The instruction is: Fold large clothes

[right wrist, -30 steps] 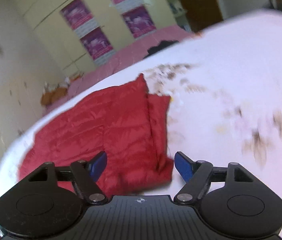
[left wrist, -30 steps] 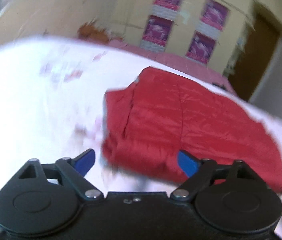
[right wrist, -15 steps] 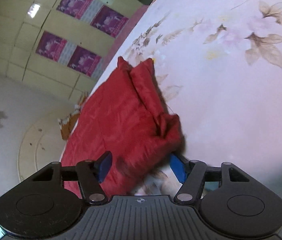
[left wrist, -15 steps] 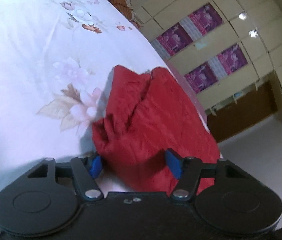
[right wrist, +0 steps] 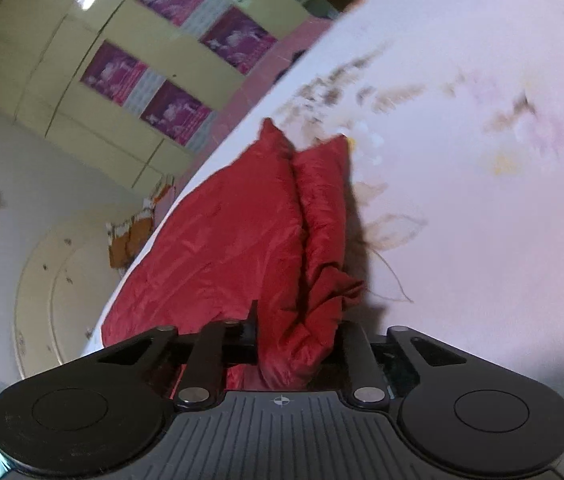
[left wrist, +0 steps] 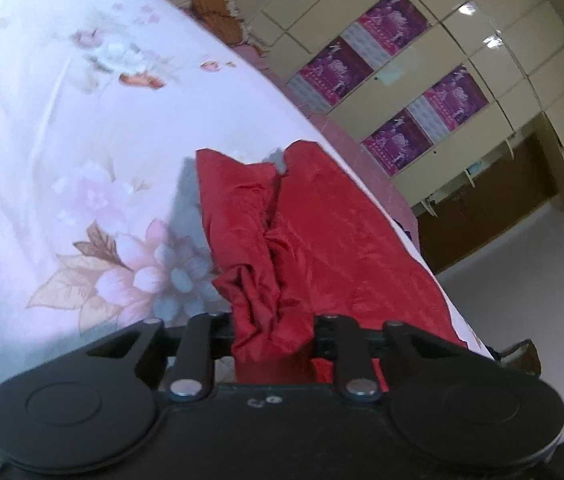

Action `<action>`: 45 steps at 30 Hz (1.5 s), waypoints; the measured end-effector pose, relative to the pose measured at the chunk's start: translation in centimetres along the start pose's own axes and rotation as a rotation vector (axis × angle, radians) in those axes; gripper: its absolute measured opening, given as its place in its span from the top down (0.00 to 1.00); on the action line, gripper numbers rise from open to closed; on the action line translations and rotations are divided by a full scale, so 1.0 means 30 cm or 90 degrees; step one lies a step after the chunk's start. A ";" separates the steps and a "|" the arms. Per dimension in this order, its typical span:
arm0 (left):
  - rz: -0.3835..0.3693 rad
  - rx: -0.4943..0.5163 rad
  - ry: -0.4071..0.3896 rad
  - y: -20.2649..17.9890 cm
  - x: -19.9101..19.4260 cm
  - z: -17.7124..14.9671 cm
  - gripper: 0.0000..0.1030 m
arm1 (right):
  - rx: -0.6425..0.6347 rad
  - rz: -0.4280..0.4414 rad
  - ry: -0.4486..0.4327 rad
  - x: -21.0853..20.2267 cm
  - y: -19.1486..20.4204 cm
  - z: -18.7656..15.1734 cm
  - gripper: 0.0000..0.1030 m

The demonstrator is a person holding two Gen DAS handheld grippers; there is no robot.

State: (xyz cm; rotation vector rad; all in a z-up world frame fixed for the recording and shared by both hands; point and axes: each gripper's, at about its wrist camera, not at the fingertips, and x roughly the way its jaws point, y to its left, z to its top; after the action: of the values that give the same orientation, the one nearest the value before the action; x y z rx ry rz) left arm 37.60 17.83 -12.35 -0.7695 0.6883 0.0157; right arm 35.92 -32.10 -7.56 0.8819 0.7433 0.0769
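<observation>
Two corners of a red jacket (left wrist: 322, 232) spread on a floral bedsheet (left wrist: 61, 140) are pinched, one by the closing left gripper (left wrist: 273, 334), one by the closing right gripper (right wrist: 298, 344). A brown doorway (left wrist: 494, 216) is shown only in the left view; a round ceiling panel (right wrist: 61, 280) only in the right. A second ago, both pairs of fingers were spread wide, short of the cloth.
</observation>
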 end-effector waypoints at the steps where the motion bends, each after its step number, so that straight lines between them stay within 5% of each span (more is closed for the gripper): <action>1: -0.004 0.005 -0.002 -0.010 -0.018 -0.003 0.81 | -0.011 -0.004 0.001 -0.014 0.013 0.002 0.85; 19: -0.017 0.000 0.026 0.018 -0.346 -0.269 0.81 | -0.073 -0.020 0.026 -0.402 -0.051 -0.132 0.86; 34: -0.005 -0.010 0.034 0.085 -0.484 -0.420 0.81 | -0.074 -0.023 0.042 -0.567 -0.146 -0.224 0.86; 43: 0.014 -0.017 0.051 0.124 -0.431 -0.440 0.70 | -0.032 -0.035 0.073 -0.473 -0.238 -0.258 0.84; 45: 0.001 -0.029 0.058 0.133 -0.449 -0.433 0.60 | -0.036 -0.033 0.065 -0.495 -0.253 -0.249 0.69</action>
State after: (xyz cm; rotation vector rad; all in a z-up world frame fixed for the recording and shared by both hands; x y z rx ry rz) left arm 18.66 15.44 -13.75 -0.8165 0.7774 -0.0019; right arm 18.40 -37.27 -7.79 0.8083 0.8548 0.0967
